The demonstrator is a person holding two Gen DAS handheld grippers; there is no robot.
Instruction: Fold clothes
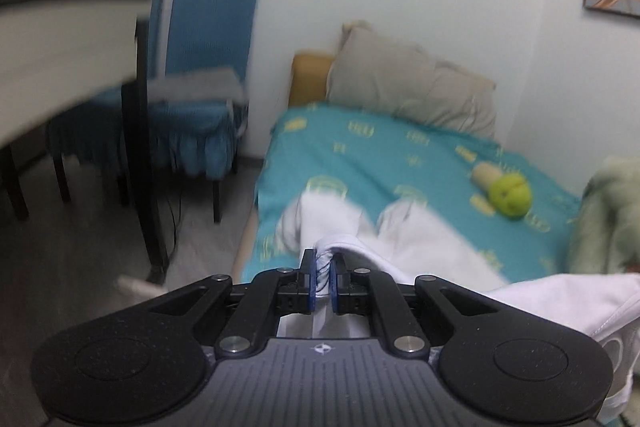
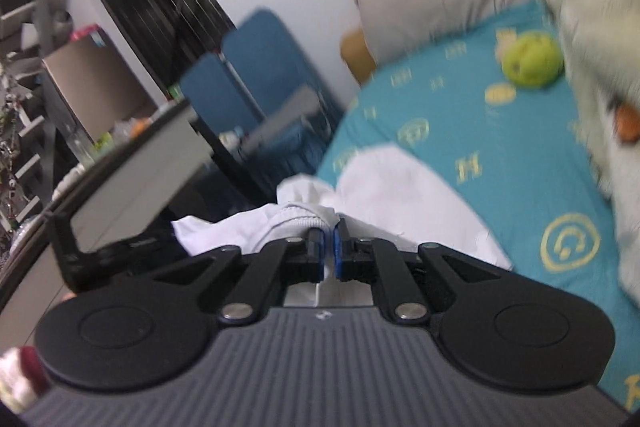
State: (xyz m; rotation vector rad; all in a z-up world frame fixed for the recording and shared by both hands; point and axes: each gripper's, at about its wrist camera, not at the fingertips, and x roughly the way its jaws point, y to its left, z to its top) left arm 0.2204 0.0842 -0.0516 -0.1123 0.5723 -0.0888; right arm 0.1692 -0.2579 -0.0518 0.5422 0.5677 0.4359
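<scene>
White garment [image 1: 420,239] | on teal bed [image 1: 400,155], trailing toward 12 o'clock | left claw [image 1: 324,275] pinching hem | right claw [image 2: 328,247] pinching ribbed edge | advice: keep both edges level, taut, lay flat before folding.

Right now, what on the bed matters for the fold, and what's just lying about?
In the job: white garment, pinched by left tool and right tool.
Lying about: green toy, pillow, fluffy blanket, blue chairs.
</scene>
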